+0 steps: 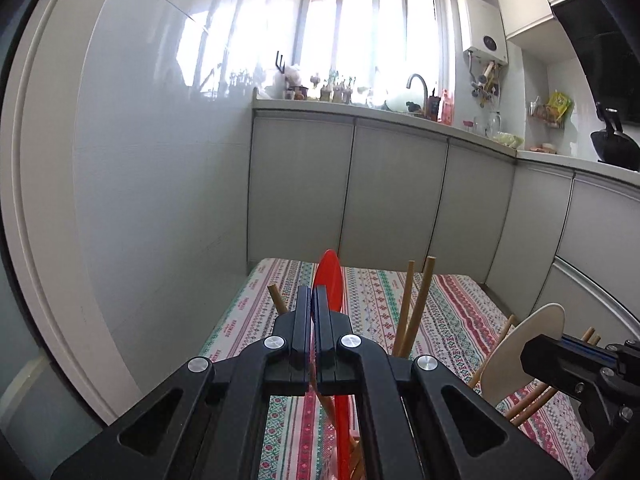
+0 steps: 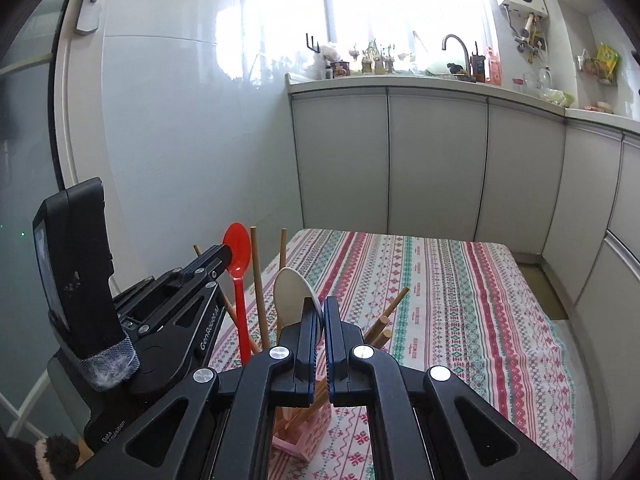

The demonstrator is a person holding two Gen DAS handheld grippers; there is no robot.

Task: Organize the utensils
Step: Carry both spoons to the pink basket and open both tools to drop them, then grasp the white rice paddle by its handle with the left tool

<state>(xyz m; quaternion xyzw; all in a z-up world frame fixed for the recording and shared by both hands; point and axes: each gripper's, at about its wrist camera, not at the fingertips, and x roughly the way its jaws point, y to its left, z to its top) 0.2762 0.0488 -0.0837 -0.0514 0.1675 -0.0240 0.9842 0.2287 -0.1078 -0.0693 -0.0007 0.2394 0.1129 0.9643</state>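
Observation:
My left gripper [image 1: 311, 294] is shut on a red plastic spoon [image 1: 329, 280], bowl up, handle running down between the fingers; it also shows in the right wrist view [image 2: 239, 252]. My right gripper [image 2: 321, 308] is shut on a cream spoon [image 2: 292, 296], also seen in the left wrist view [image 1: 520, 352]. Both spoons stand among several wooden chopsticks [image 1: 418, 304] in a pink holder [image 2: 308, 436] on the table below the grippers. The holder's inside is mostly hidden by the gripper bodies.
The table wears a striped patterned cloth [image 2: 440, 300]. Grey kitchen cabinets [image 1: 392, 192] run behind and to the right. A white wall [image 1: 160, 160] is to the left. The left gripper's body [image 2: 132, 320] sits close beside the right one.

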